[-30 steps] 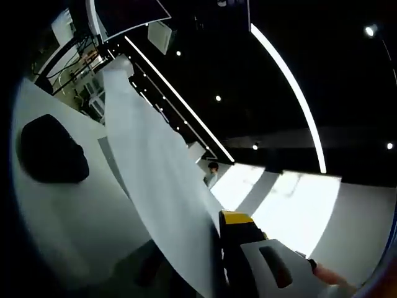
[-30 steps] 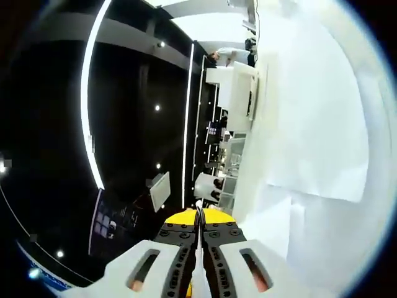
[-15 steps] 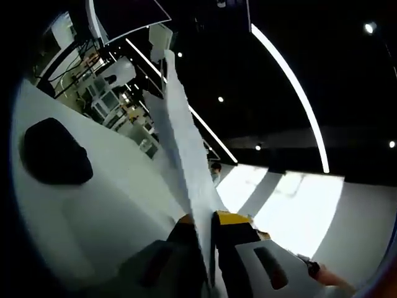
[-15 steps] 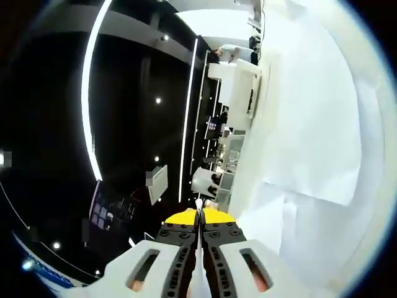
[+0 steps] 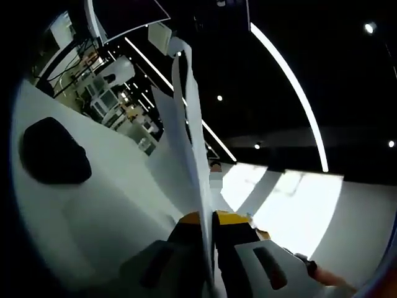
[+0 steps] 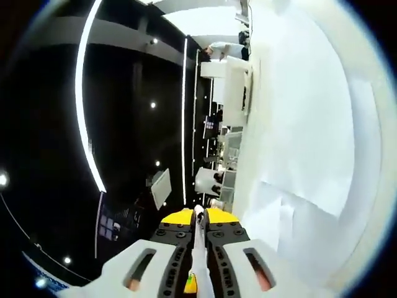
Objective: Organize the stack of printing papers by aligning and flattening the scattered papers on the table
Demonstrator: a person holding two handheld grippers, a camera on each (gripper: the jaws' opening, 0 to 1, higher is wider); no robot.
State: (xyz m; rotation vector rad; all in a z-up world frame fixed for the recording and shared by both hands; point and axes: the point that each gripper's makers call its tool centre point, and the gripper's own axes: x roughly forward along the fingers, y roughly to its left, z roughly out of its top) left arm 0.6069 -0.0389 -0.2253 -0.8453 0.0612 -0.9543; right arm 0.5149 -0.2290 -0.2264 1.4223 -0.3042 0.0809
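Black object [image 5: 53,152] lies beside lifted papers [image 5: 189,136].

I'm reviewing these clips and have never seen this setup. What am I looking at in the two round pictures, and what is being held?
No robot arm is here: a person carries a two-jaw gripper in each hand, and a fisheye camera rides on each gripper, looking forward along its jaws. Both views are tilted, so the room looks rolled over.

In the left gripper view, the left gripper, with yellow-tipped jaws, is shut on thin white sheets of printing paper that stand up edge-on. Beside them lies the white table with a dark rounded object on it; I cannot tell what that is.

In the right gripper view, the right gripper is shut on a thin white paper edge. More white sheets lie overlapping on the table there. Behind is a dark hall with strip lights.
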